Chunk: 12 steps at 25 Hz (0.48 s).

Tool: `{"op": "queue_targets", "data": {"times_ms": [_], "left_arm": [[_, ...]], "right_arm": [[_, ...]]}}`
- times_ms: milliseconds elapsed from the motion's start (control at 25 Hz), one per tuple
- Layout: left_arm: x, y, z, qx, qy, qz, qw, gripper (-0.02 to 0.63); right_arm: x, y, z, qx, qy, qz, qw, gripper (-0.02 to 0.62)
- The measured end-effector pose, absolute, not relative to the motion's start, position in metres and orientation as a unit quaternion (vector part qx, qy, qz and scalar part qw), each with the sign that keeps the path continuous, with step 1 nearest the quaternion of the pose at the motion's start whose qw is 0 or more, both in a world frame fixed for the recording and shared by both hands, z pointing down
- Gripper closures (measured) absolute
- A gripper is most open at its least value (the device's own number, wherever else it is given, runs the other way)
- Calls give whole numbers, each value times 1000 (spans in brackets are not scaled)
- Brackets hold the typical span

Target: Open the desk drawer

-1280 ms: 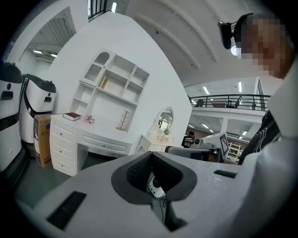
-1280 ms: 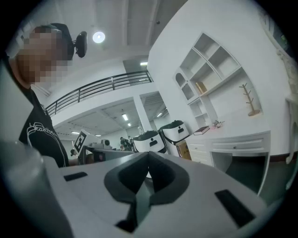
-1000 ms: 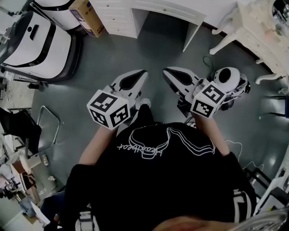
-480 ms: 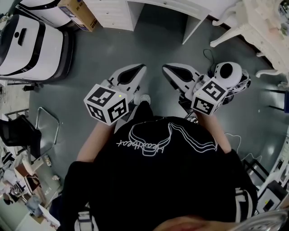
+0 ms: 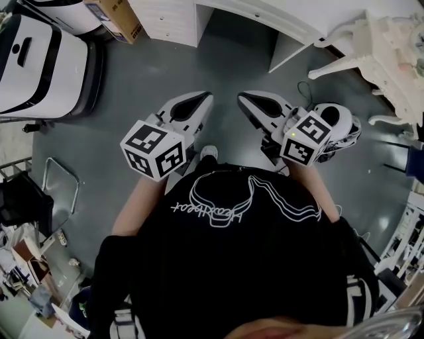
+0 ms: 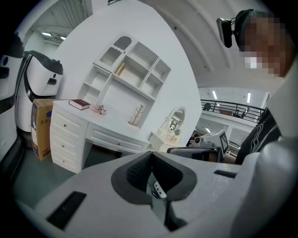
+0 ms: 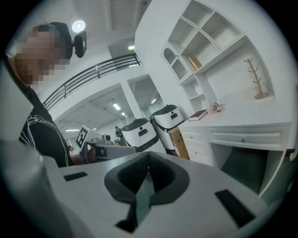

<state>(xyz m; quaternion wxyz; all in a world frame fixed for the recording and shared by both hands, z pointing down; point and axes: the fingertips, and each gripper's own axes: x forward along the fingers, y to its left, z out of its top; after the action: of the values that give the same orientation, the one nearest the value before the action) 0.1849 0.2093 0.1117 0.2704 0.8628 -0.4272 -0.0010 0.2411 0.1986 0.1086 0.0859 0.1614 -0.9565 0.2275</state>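
The white desk (image 5: 255, 9) stands at the top of the head view, its wide centre drawer (image 6: 114, 139) closed over the knee gap. That drawer (image 7: 244, 138) also shows in the right gripper view, with a small knob. My left gripper (image 5: 202, 99) and right gripper (image 5: 246, 99) hover side by side above the grey floor, short of the desk and pointing toward it. Both are shut with nothing between the fingers. The left gripper (image 6: 151, 153) looks at the desk from its left, the right gripper (image 7: 149, 155) from its right.
A stack of small drawers (image 6: 65, 139) forms the desk's left end, with a cardboard box (image 5: 119, 20) beside it. Large white machines (image 5: 40, 59) stand at the left. A round white device with cables (image 5: 334, 119) lies by the right gripper, and an ornate white vanity (image 5: 391, 46) is at the right.
Both grippers have travelled with the person across the floor, still side by side and shut. In the head view the machines slid up and left, and the vanity came further into view.
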Motion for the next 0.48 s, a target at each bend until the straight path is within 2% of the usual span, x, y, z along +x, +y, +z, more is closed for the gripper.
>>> {"op": "queue_targets", "data": {"times_ms": [160,480], "left_arm": [[165,189,114,864,-423,-15,273,601],[135,160,114,861,-435,0,265,601]], "right_arm": [[219,180,108,159,-958,214,103,589],[186,144,106,148,-960,221,90,589]]}}
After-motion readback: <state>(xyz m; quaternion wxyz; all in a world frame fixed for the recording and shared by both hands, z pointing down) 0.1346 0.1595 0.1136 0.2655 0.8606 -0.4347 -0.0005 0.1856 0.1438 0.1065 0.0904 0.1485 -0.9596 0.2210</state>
